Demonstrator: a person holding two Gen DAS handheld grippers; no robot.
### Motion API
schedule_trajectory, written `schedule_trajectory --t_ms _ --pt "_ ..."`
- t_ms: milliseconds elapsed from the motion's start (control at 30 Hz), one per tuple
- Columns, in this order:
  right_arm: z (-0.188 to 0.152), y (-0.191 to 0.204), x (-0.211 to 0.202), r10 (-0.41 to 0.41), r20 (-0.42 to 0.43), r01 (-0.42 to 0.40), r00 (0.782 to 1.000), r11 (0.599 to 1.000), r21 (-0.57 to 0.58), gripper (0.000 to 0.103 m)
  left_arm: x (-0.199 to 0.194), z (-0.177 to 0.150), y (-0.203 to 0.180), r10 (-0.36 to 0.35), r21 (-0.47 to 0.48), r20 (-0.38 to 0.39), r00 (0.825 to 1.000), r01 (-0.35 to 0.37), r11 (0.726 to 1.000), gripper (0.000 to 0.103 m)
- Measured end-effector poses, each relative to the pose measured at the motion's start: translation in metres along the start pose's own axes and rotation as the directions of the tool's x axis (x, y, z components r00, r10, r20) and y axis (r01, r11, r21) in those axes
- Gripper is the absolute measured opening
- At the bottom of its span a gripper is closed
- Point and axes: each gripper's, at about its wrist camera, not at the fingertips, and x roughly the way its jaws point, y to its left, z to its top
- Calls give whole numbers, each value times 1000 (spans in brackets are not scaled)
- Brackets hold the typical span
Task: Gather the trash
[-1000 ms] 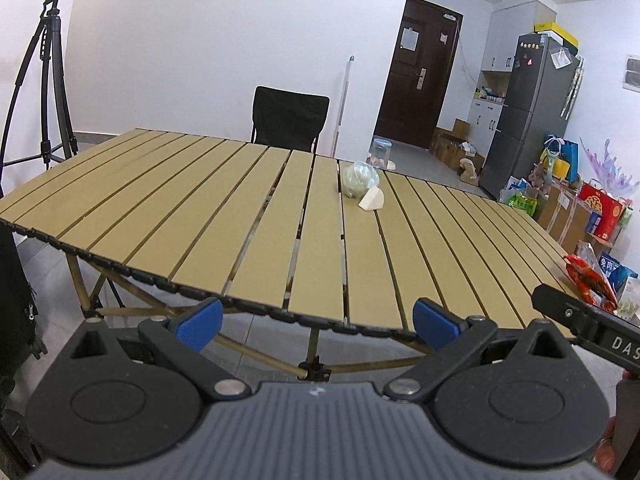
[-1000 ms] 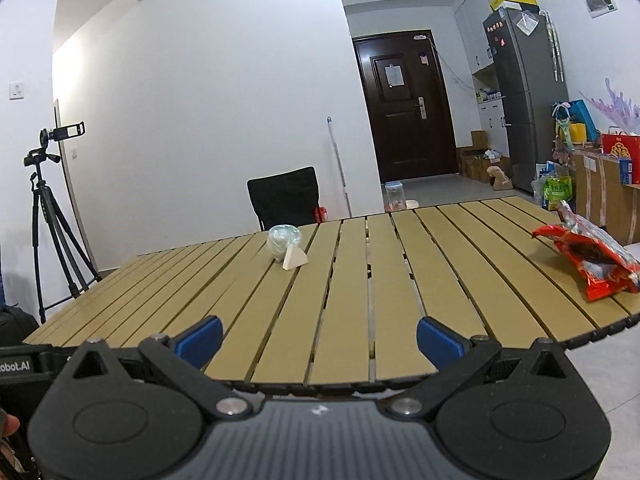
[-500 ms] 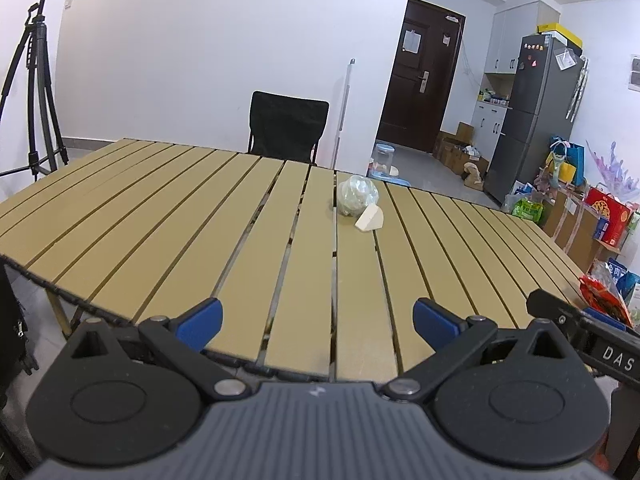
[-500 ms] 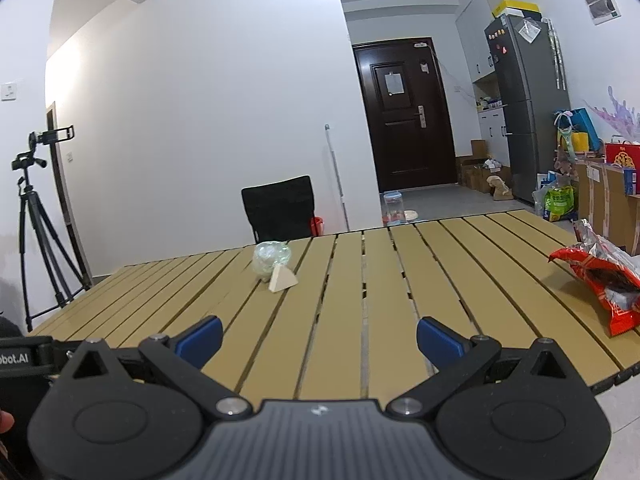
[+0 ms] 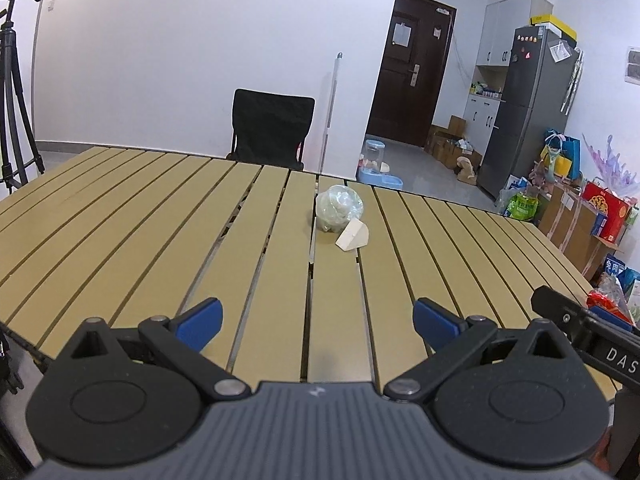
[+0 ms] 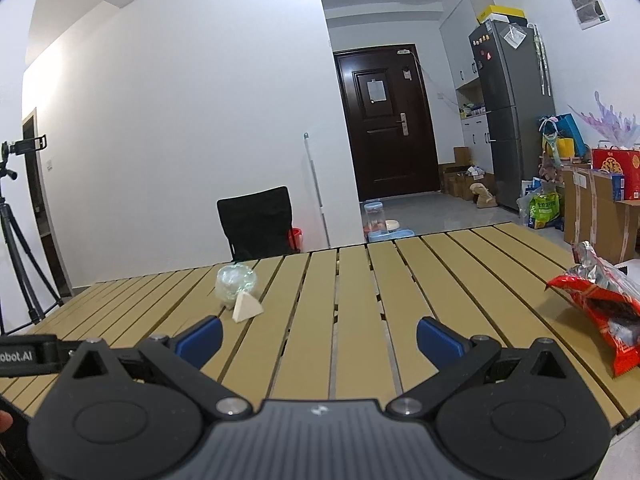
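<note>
A crumpled clear plastic wad (image 5: 339, 208) (image 6: 236, 280) lies mid-table, touching a pale wedge-shaped scrap (image 5: 353, 234) (image 6: 246, 307) just in front of it. A torn red snack wrapper (image 6: 600, 304) (image 5: 606, 304) rests near the table's right edge. My left gripper (image 5: 318, 320) is open over the near part of the slatted table, well short of the wad, with nothing between its blue fingertips. My right gripper (image 6: 318, 338) is also open and empty, between the wad on its left and the wrapper on its right.
The tan slatted table (image 5: 120, 216) (image 6: 400, 280) fills the foreground. Behind it stand a black chair (image 5: 272, 132) (image 6: 258, 222), a tripod (image 5: 12, 80) at the left, and a pole against the wall. Fridge (image 6: 508, 120), boxes and bags crowd the right side.
Both grippers have moved forward over the table. The wad and wedge now sit closer and larger in both views. Jaws stayed open throughout.
</note>
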Motion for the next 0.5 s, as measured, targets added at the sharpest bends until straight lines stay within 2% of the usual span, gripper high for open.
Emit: schedule_trajectory --t_ms 167,500 --pt "5 -3 16 -26 2 26 1000 1000 6 103 14 6 -6 10 0 -16 1000 -10 1000 103" --pt "8 -29 40 -91 -25 92 996 994 53 103 39 17 -25 41 100 -35 999 -37 994 103"
